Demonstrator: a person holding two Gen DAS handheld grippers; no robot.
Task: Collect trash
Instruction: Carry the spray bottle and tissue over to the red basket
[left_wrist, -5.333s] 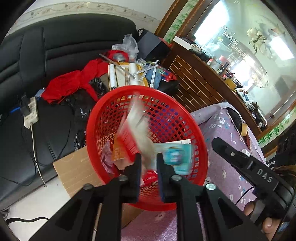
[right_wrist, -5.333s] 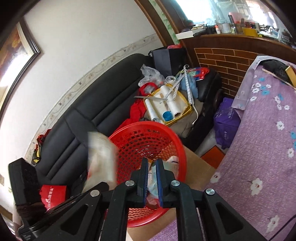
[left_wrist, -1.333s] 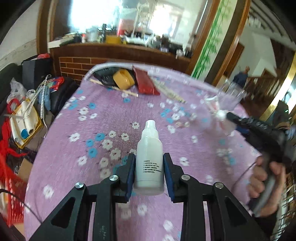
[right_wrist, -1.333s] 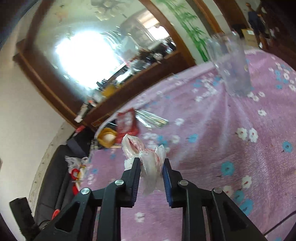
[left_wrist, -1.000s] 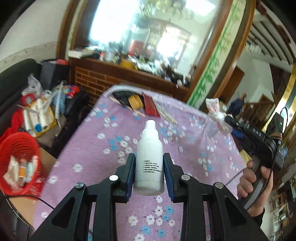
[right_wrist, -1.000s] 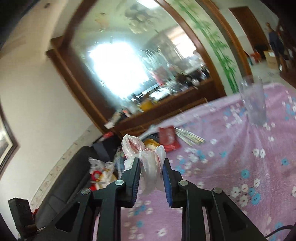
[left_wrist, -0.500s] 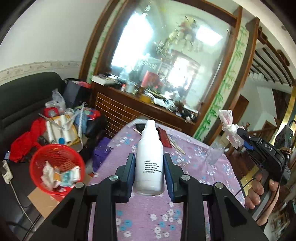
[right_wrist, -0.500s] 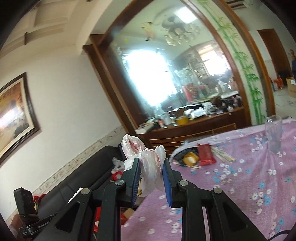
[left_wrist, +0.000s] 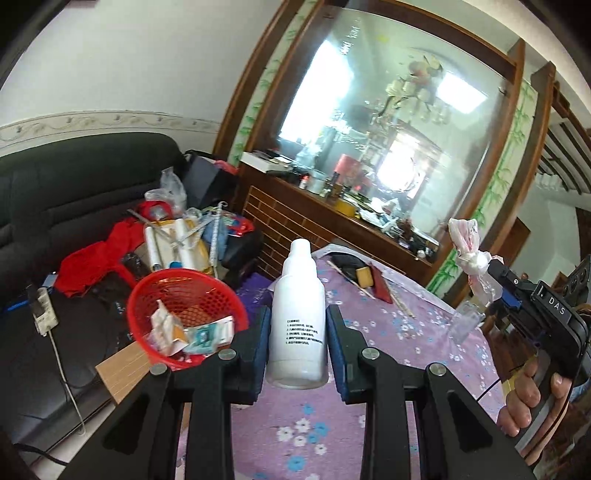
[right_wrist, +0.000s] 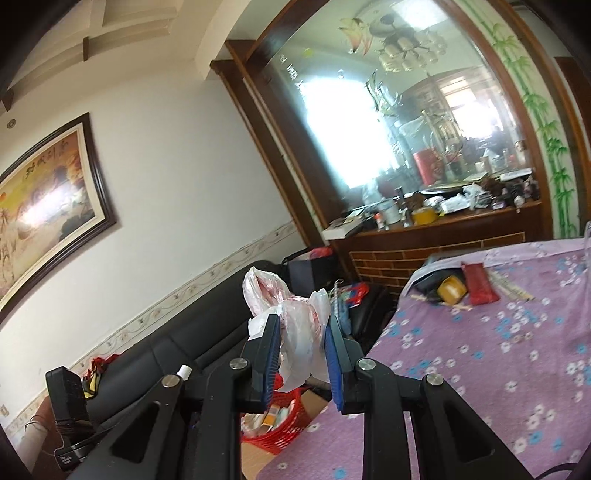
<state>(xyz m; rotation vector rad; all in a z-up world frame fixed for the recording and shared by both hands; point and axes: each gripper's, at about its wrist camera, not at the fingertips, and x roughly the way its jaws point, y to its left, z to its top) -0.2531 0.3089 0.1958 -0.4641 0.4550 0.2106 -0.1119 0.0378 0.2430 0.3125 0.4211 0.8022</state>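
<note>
Trash held in both grippers, basket low at the left

Trash here is a white bottle (left_wrist: 297, 317) and a knotted plastic bag (right_wrist: 295, 332), each held above the table (left_wrist: 406, 332).

Farthest left in the left wrist view, a black sofa (left_wrist: 55, 177) carries a heap of red cloth and rolls. Just in front of it the red basket (left_wrist: 146, 291) sits on a piece of cardboard (left_wrist: 122, 365) on the floor, beside the near left edge of the table, its mouth open upward and tipped slightly toward the camera, with wrappers and paper inside. Open floor shows only as a narrow strip between the sofa and the table edge.

Next, the left gripper (left_wrist: 297, 343) clamps the bottle by its lower body. The bottle stands upright, long axis vertical, its narrow cap at the top, printed text facing the camera.

Beyond it the purple flowered tablecloth is mostly bare, with flat items gathered at its far end near a brick-fronted counter (left_wrist: 295, 229).

At the right, a hand (left_wrist: 532, 398) grips the handle of the right gripper (right_wrist: 300, 354). Its jaws are closed narrowly on the plastic bag, whose knotted ends stick up past the pads (right_wrist: 273, 354).
</note>
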